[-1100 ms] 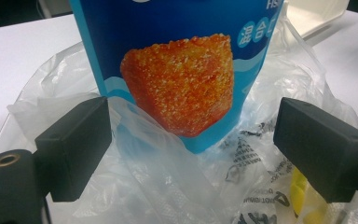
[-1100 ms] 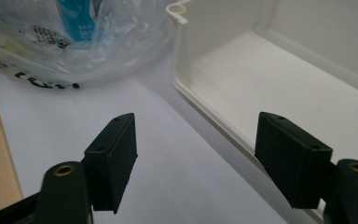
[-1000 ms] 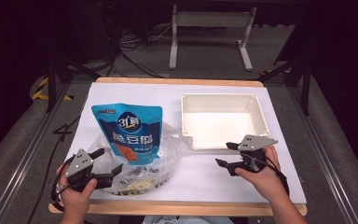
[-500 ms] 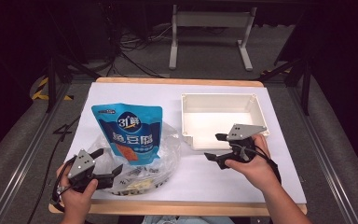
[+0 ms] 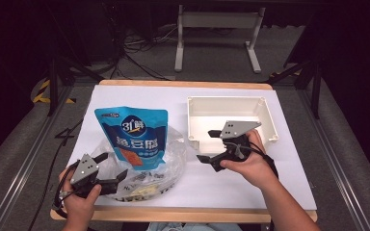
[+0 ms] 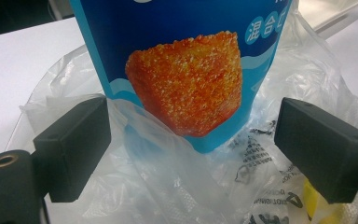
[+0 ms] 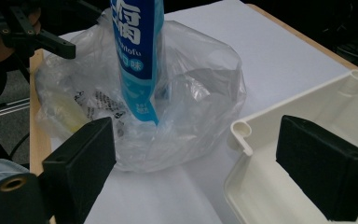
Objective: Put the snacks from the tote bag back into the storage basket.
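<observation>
Pouch upright in clear bag, both claws wide apart

Pouch [image 5: 135, 137] is blue, standing upright inside a crumpled clear plastic bag [image 5: 173, 151] on the white bench [image 5: 139, 96], left of centre. Long axis vertical, top edge up, printed face toward the person. Writing: white "31" logo with a Chinese character beside it, large white Chinese characters under that, and an orange fried cube picture low on the front. From the side, the right gripper view shows "Tofu" in small white letters on the pouch [image 7: 137, 56]. Black printed text sits on something inside the bag, too crumpled to read; a yellow item shows at the bag's lower edge.

Left claw [image 5: 110, 166] at the near left bench edge, held in the person's left hand [image 5: 79, 199], pointing right and slightly away at the bag. Jaws wide, holding nothing; in the left gripper view they flank the pouch [image 6: 186, 70] base and bag film [image 6: 168, 186], unclear if touching the film.

Right claw [image 5: 209, 146] held in the right hand [image 5: 250, 163], forearm coming in from bottom right, claw turned on its side pointing left toward the bag. Jaws wide, empty, one above the near-left corner of the white tray [image 5: 270, 120], the other lower over the bench. Tray sits right of the bag, just beside it, open side up.
</observation>
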### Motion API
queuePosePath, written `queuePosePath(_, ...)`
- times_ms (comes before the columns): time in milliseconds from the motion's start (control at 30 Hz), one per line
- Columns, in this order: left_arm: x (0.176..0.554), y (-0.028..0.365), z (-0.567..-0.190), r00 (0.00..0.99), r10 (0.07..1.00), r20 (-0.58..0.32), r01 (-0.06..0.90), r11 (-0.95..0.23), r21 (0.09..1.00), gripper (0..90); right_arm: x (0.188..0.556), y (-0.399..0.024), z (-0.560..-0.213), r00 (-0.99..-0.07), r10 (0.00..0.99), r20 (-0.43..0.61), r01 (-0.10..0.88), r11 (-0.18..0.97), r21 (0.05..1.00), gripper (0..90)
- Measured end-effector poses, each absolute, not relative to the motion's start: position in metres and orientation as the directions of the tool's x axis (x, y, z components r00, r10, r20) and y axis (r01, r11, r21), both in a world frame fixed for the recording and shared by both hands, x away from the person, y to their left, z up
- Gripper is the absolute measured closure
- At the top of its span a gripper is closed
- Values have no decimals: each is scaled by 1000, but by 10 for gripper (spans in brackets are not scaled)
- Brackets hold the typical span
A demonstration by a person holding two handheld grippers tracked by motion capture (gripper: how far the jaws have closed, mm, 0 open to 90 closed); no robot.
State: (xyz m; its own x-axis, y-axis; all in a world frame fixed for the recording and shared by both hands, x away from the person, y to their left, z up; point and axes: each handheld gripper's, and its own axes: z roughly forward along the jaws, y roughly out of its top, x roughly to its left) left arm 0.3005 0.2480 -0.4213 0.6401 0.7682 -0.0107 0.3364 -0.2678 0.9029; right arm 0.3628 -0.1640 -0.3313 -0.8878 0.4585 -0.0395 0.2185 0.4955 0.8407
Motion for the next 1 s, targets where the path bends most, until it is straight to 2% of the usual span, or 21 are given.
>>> queuePosePath(200,301,248,-422,638,770,-13,338,-265,903,116,369,-151,-329,-914,404,-40,183,497,848,108)
queuePosePath(533,301,248,-422,635,772,-18,341,-259,904,116,378,-126,-334,-929,370,-30,167,488,857,55)
queuePosePath(1000,301,249,-421,631,775,-16,338,-256,906,116,387,-85,-339,-940,340,-28,147,479,865,66)
